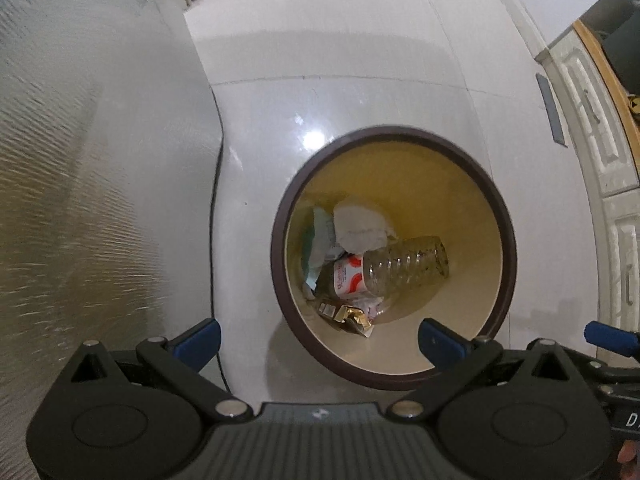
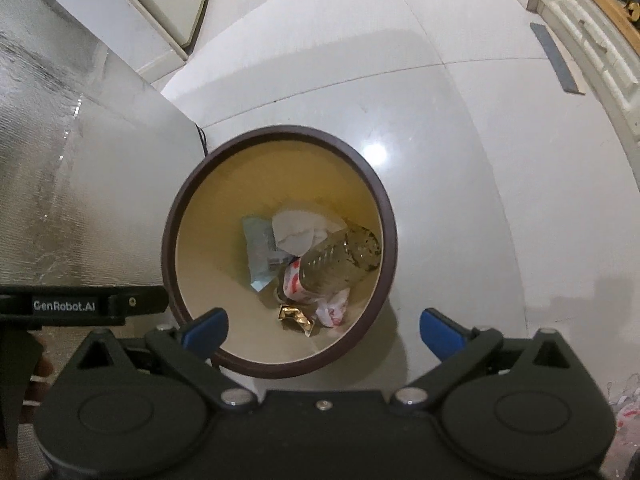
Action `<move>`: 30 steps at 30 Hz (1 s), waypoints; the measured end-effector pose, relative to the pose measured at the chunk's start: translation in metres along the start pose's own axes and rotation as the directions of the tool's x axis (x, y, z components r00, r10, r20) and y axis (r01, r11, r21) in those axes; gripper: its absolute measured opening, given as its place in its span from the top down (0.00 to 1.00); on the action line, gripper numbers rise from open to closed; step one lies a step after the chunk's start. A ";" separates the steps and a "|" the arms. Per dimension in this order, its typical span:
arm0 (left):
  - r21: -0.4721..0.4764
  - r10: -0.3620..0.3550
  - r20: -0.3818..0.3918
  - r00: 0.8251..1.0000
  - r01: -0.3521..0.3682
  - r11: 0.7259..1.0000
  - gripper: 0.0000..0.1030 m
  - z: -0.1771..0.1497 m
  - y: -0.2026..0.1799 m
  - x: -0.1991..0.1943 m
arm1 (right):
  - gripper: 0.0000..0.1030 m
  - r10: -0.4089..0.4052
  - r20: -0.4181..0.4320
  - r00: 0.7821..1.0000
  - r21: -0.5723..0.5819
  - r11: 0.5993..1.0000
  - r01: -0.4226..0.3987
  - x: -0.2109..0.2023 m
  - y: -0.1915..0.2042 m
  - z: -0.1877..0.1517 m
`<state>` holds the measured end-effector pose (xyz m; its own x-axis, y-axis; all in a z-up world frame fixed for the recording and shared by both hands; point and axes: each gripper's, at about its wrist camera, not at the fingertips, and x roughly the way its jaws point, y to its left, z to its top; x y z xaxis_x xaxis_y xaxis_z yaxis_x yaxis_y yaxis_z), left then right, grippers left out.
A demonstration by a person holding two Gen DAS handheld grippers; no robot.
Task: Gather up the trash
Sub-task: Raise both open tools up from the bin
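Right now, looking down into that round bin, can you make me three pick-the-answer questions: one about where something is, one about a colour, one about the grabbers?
1. Where is the clear ribbed plastic bottle?
A inside the bin
B on the floor
C in a gripper

2. What colour is the round bin's rim?
A blue
B dark brown
C green

3. How is the right gripper?
A shut on paper
B shut empty
C open, empty

Answers: A, it lies among the trash; B, a brown ring circles the cream wall; C, blue fingers stand wide apart.
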<state>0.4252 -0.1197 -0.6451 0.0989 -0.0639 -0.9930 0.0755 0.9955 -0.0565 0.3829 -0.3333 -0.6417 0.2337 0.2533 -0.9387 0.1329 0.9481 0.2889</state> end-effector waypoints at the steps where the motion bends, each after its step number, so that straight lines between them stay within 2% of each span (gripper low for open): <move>1: 0.001 0.005 0.014 1.000 -0.005 1.000 0.00 -0.001 -0.001 -0.008 | 0.00 -0.001 0.002 1.000 -0.007 1.000 0.001 -0.004 0.001 0.001; 12: -0.015 0.039 0.096 0.995 -0.038 0.999 0.00 -0.018 -0.012 -0.121 | 0.00 -0.046 0.046 0.998 -0.044 0.998 0.048 -0.086 0.013 0.016; 18: -0.016 0.030 0.157 0.987 -0.028 0.999 0.00 -0.028 -0.021 -0.200 | 0.00 -0.083 0.075 0.994 -0.035 0.996 0.086 -0.156 0.023 0.021; 26: -0.010 0.002 0.280 0.960 0.001 1.000 0.00 -0.023 -0.026 -0.310 | 0.00 -0.090 0.178 0.980 -0.033 0.995 0.097 -0.271 0.047 0.034; 30: 0.020 -0.015 0.355 0.935 0.008 1.000 0.00 -0.022 -0.031 -0.362 | 0.00 -0.094 0.243 0.965 -0.051 0.993 0.110 -0.326 0.059 0.040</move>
<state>0.3656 -0.1254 -0.2859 0.4438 -0.0991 -0.8906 0.0959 0.9934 -0.0627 0.3531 -0.3674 -0.3109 0.4475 0.1085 -0.8877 0.1085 0.9787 0.1743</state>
